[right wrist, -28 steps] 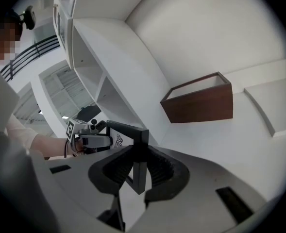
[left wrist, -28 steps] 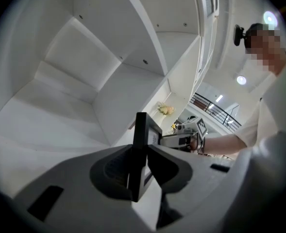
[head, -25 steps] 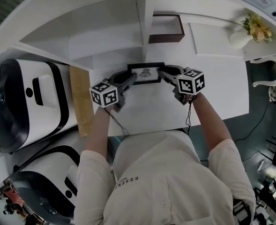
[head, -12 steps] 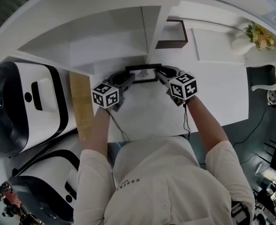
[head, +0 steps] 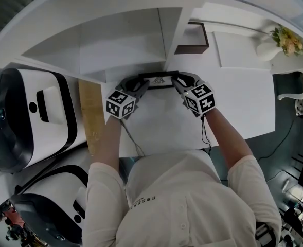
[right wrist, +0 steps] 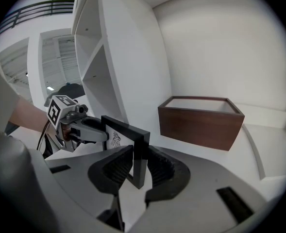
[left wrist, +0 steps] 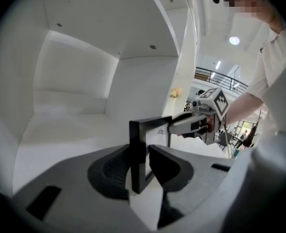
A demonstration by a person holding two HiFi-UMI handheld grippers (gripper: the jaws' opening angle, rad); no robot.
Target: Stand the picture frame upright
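Two grips on the picture frame (head: 160, 80) — left gripper (head: 145, 84), jaws just easing wider, and right gripper (head: 176, 81) — caption illegible

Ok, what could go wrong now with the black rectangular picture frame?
The black rectangular picture frame stands on edge on the white desk, held at each end by the left gripper and right gripper. No rear stand shows, so it may topple on release.
The left jaws have just been opening around its edge, and uneven letting go could twist it.
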